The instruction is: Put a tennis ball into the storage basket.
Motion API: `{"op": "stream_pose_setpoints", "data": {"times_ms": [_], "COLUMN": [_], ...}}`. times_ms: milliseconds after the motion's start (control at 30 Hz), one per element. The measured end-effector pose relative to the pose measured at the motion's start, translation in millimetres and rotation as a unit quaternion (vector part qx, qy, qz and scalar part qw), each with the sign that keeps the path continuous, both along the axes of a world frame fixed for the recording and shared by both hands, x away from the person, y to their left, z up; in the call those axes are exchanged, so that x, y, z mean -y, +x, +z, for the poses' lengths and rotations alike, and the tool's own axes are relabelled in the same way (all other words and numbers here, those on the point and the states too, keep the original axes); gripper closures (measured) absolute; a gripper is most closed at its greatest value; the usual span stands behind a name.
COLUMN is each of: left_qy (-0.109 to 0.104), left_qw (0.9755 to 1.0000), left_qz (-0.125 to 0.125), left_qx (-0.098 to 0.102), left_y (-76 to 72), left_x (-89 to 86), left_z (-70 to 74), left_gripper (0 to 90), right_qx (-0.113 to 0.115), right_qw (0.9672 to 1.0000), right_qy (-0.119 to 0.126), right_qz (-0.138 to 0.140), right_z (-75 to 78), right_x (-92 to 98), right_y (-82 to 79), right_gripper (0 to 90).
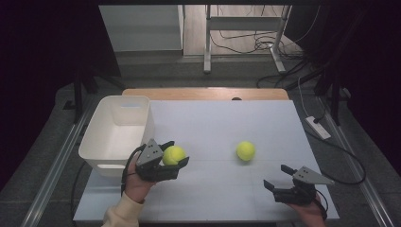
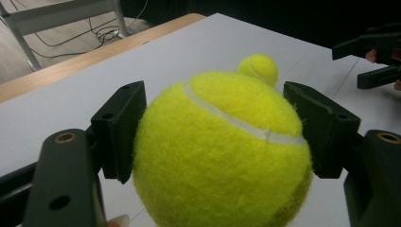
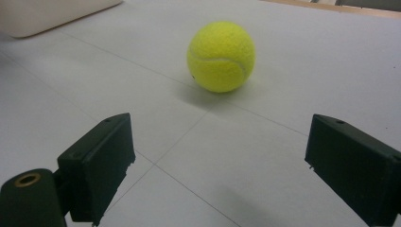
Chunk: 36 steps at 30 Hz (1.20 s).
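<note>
A yellow tennis ball (image 1: pixel 173 154) (image 2: pixel 222 151) sits between the pads of my left gripper (image 1: pixel 176 153) (image 2: pixel 215 132), which is shut on it just right of the white bin (image 1: pixel 101 142). A second tennis ball (image 1: pixel 246 151) (image 3: pixel 221 56) (image 2: pixel 258 68) lies on the white table top, right of centre. My right gripper (image 1: pixel 278 176) (image 3: pixel 220 165) rests near the table's front right, open, its jaws wide apart and aimed at that loose ball, a short way from it. The right gripper (image 2: pixel 373 61) also appears far off in the left gripper view.
The white bin stands at the table's left edge and looks empty. A wooden strip (image 1: pixel 203 93) runs along the far edge. Beyond it are a metal frame (image 1: pixel 246 33) and cables on the floor. A power strip (image 1: pixel 318 126) lies right of the table.
</note>
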<state>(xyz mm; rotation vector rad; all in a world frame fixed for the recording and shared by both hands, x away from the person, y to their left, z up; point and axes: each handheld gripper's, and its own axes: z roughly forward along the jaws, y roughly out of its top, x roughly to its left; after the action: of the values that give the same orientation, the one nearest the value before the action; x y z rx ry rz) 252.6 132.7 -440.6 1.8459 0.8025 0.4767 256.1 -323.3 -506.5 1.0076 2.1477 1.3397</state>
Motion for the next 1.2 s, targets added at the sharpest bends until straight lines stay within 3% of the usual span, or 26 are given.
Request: {"op": "stream_pose_setpoints", "data": {"times_ms": [800, 1200], "left_qy": [-0.026, -0.032], "left_qw": [0.9991, 0.9988], "left_qz": [0.016, 0.020], "left_qx": [0.028, 0.030], "left_y": [-9.2, -10.7], "left_x": [-17.1, -23.1], "left_z": [16.3, 19.9], "left_gripper": [26.5, 26.5], "right_qx": [0.000, 0.000], "right_qw": [1.0000, 1.0000], "right_qy": [0.000, 0.001], "right_qz": [-0.001, -0.001], "right_z": [0.5, 0.2], "right_x": [0.2, 0.2], "right_y": [-0.2, -0.3], "right_gripper": [8.6, 8.6]}}
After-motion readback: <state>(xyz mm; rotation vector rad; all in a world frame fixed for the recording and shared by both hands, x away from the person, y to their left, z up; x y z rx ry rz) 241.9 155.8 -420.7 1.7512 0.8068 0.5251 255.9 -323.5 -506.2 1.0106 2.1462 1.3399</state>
